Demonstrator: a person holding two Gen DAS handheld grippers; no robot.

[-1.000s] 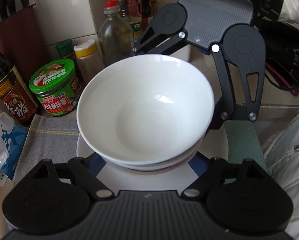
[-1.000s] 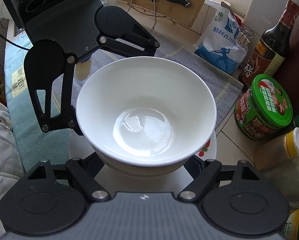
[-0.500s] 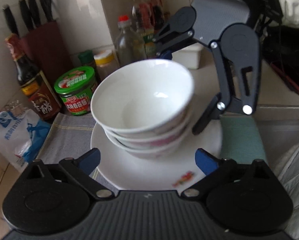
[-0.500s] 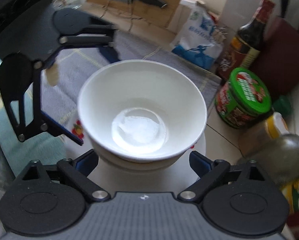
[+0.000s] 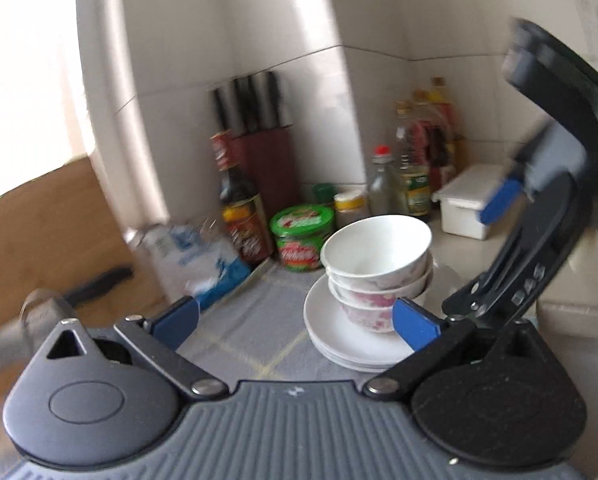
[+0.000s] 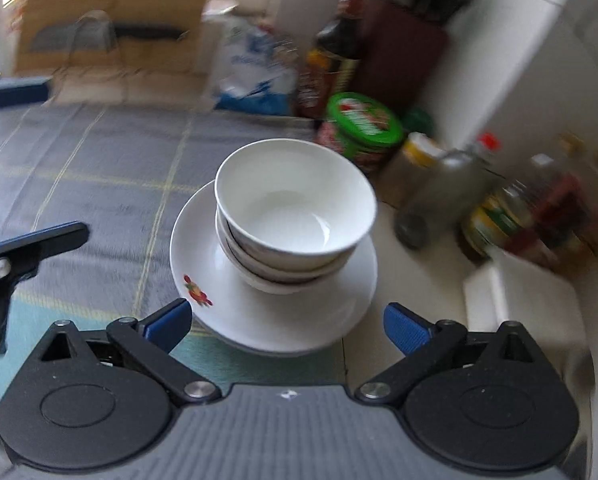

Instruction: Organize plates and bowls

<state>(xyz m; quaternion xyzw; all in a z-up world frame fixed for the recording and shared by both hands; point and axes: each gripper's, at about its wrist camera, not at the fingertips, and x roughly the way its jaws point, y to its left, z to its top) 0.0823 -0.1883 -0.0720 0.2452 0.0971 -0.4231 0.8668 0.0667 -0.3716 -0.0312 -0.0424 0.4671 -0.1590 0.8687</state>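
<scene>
A stack of three white bowls (image 5: 377, 258) with pink flower prints sits on a stack of white plates (image 5: 339, 340), on a grey cloth. The same bowls (image 6: 295, 216) and plates (image 6: 235, 312) show in the right wrist view. My left gripper (image 5: 295, 320) is open and empty, pulled back from the stack. My right gripper (image 6: 287, 326) is open and empty, just short of the plates' near rim. The right gripper also shows in the left wrist view (image 5: 539, 216), raised to the right of the bowls.
A green-lidded jar (image 5: 302, 236), a dark sauce bottle (image 5: 241, 216), a knife block (image 5: 267, 160), several oil bottles (image 5: 415, 172) and a white box (image 5: 467, 208) stand behind the stack. A blue-white bag (image 5: 195, 256) and a wooden board (image 5: 51, 232) are at the left.
Both grippers have drawn back and up from the stacked bowls, which stay on the plates. The views are motion-blurred now.
</scene>
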